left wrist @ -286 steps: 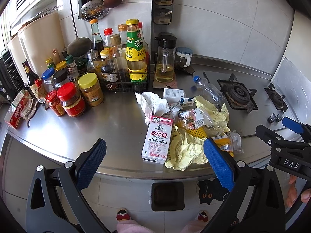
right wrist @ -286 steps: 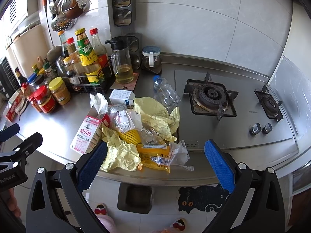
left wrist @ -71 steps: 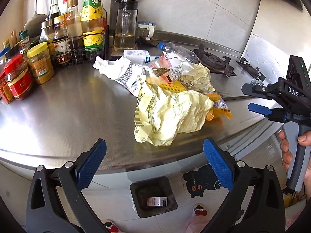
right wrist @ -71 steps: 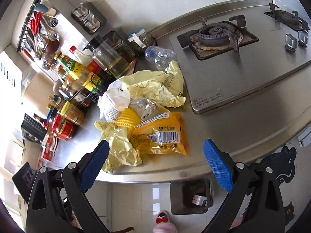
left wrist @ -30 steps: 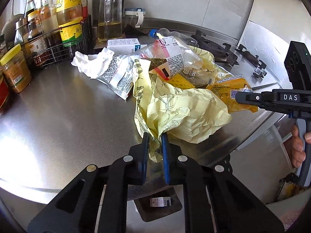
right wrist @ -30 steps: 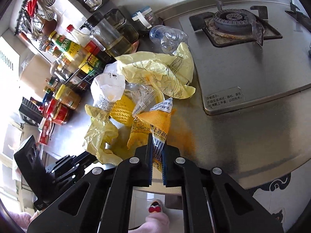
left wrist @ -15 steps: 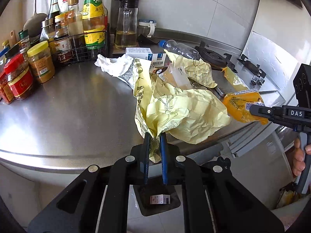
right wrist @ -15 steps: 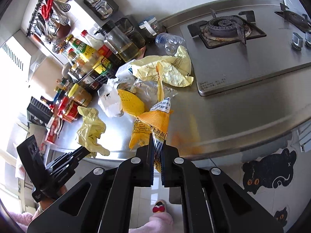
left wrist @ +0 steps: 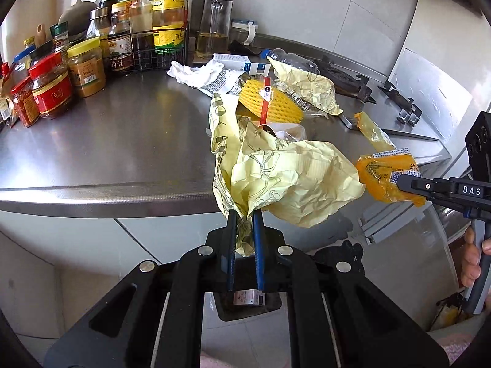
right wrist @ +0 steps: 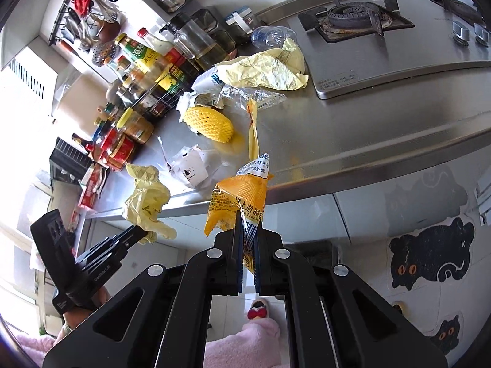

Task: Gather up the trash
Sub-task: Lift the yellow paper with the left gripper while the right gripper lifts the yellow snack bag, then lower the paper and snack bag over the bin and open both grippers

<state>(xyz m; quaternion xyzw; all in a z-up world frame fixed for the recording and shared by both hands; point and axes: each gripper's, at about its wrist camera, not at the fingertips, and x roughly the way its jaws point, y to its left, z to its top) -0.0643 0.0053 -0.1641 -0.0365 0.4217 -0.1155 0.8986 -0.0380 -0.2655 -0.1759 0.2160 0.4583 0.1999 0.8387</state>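
Note:
My left gripper (left wrist: 244, 217) is shut on a crumpled pale yellow wrapper (left wrist: 285, 178), lifted past the steel counter's front edge (left wrist: 92, 199). My right gripper (right wrist: 248, 224) is shut on an orange snack bag (right wrist: 236, 199), also held off the counter; the same bag (left wrist: 385, 178) shows at right in the left wrist view, pinched by the right gripper (left wrist: 402, 184). In the right wrist view the left gripper (right wrist: 142, 231) carries the yellow wrapper (right wrist: 147, 202). Still on the counter lie a yellow foam net (left wrist: 270, 104), another yellow wrapper (right wrist: 267, 67), a white tissue (left wrist: 196, 72) and a clear plastic bottle (right wrist: 271, 35).
Sauce bottles and jars (left wrist: 83, 67) crowd the counter's back left. A gas hob (right wrist: 353, 18) sits at the right. A dark bin (left wrist: 248, 303) with a small box in it stands on the floor below. A person's hand (left wrist: 472, 257) and pink slippers (right wrist: 254, 334) show.
Both grippers have drawn back from the counter with their loads. The yellow wrapper and the orange bag now hang past the counter's edge, and the foam net under them is uncovered.

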